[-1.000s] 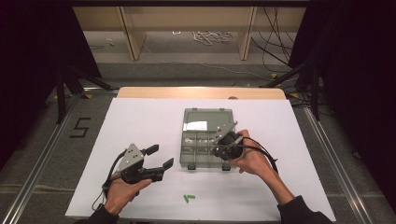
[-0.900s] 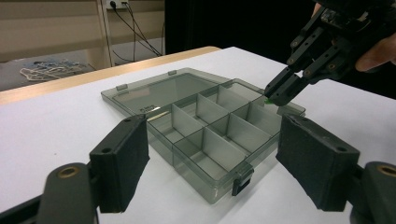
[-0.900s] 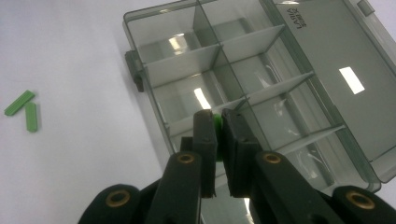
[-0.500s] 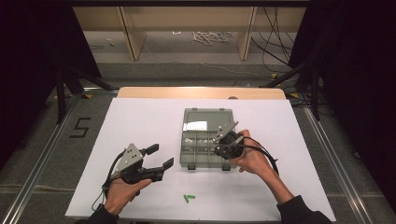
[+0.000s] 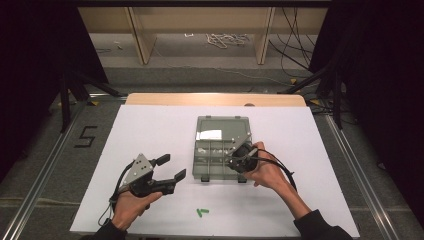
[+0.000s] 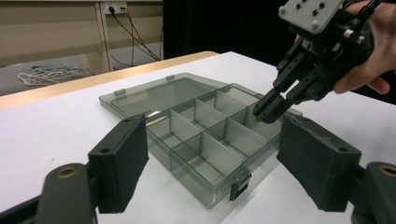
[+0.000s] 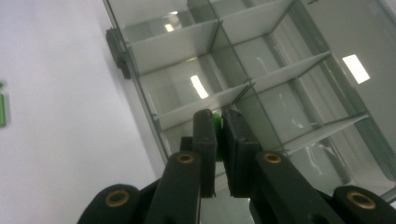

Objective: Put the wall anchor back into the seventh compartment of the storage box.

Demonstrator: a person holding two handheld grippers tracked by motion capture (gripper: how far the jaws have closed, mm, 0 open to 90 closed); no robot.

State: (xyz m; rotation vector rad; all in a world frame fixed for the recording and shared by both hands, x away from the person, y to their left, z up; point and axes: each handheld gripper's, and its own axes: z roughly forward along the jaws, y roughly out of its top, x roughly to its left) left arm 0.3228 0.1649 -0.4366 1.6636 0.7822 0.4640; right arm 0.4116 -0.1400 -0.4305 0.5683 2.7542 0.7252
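High view looks down from afar; both gripper views sit low, sharing the organizer box (image 5: pixel 221 148).

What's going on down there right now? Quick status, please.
Right gripper shut on a small green piece, poised over the open compartment box. Left gripper open, idle beside the box. More green pieces on the table. Nothing in the way.

My jaws are matt black, faced with rough foam-like padding. The organizer box (image 6: pixel 196 126) is glossy, smoky see-through plastic. The counter (image 5: pixel 150 130) top looks smooth, matt white, with a wooden far edge.
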